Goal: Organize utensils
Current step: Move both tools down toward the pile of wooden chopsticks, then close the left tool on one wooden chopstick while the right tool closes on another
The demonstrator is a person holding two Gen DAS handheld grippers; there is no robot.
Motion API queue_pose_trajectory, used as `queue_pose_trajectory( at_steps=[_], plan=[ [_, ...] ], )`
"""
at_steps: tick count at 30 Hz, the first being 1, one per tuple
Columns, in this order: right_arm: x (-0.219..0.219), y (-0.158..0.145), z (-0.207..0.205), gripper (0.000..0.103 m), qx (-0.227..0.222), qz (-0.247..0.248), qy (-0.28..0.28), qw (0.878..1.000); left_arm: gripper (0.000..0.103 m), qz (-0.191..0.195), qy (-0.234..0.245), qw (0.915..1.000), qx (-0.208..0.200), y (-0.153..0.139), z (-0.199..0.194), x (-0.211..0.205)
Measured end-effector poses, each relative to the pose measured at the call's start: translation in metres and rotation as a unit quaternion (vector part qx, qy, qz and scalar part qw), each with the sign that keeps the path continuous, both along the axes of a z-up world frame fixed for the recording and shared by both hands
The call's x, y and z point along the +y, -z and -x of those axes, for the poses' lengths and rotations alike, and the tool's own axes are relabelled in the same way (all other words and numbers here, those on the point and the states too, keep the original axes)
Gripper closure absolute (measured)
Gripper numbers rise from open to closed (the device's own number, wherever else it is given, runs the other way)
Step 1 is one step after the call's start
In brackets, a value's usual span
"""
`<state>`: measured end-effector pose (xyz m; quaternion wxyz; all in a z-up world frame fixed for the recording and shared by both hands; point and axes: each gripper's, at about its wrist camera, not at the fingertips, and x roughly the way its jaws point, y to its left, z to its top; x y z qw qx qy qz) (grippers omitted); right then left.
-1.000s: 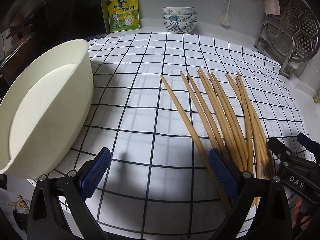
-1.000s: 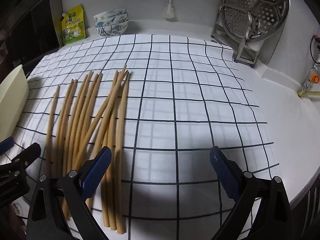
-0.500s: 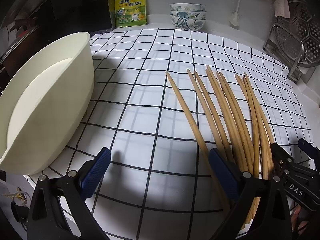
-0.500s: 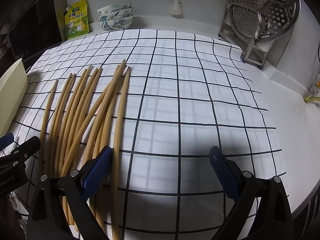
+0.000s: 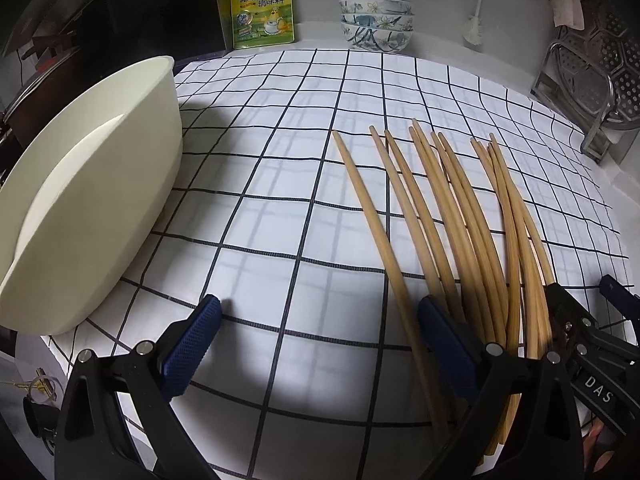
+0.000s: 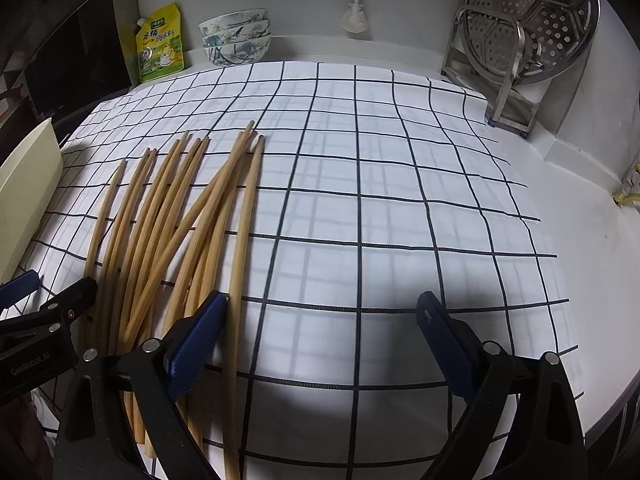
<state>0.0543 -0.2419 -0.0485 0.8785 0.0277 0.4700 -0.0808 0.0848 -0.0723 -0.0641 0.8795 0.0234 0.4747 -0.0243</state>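
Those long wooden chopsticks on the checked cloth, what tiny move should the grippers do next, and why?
Probably close the open right gripper on the rightmost of the long wooden chopsticks. It lies just inside the gripper's left finger, slightly apart from the pile, and nothing is held. The open left gripper sits beside the cream plastic tub.

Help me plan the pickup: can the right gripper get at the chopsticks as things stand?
Probably yes. The right gripper is open, the chopsticks lie flat beside its left finger, and nothing covers them.
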Motion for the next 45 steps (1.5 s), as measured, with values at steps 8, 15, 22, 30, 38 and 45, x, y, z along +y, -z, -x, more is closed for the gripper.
queue_pose_trajectory(
  at_steps=[8, 15, 22, 30, 38, 45],
  plan=[
    [0.013, -0.004, 0.000, 0.046, -0.007, 0.000, -0.029, 1.000, 0.043, 0.001, 0.008, 0.9999, -0.012, -0.007, 0.005, -0.002],
    [0.023, -0.006, 0.001, 0.094, -0.012, -0.002, -0.051, 0.999, 0.086, 0.014, 0.027, 0.9995, -0.010, -0.009, 0.007, -0.005],
    [0.010, -0.007, 0.002, 0.097, -0.018, -0.039, -0.035, 0.998, 0.095, 0.032, 0.043, 0.9986, 0.001, -0.012, 0.007, -0.004],
    [-0.004, -0.031, 0.009, 0.097, -0.054, -0.077, -0.006, 0.996, 0.095, 0.047, 0.057, 0.9967, -0.035, -0.046, 0.010, 0.006],
    [0.005, -0.036, 0.008, 0.097, -0.056, -0.079, 0.003, 0.995, 0.095, 0.067, 0.061, 0.9952, -0.038, -0.051, 0.010, 0.026],
    [0.010, -0.035, 0.013, 0.097, -0.050, -0.080, -0.001, 0.996, 0.095, 0.084, 0.069, 0.9938, -0.022, -0.041, 0.011, 0.033]
  ],
)
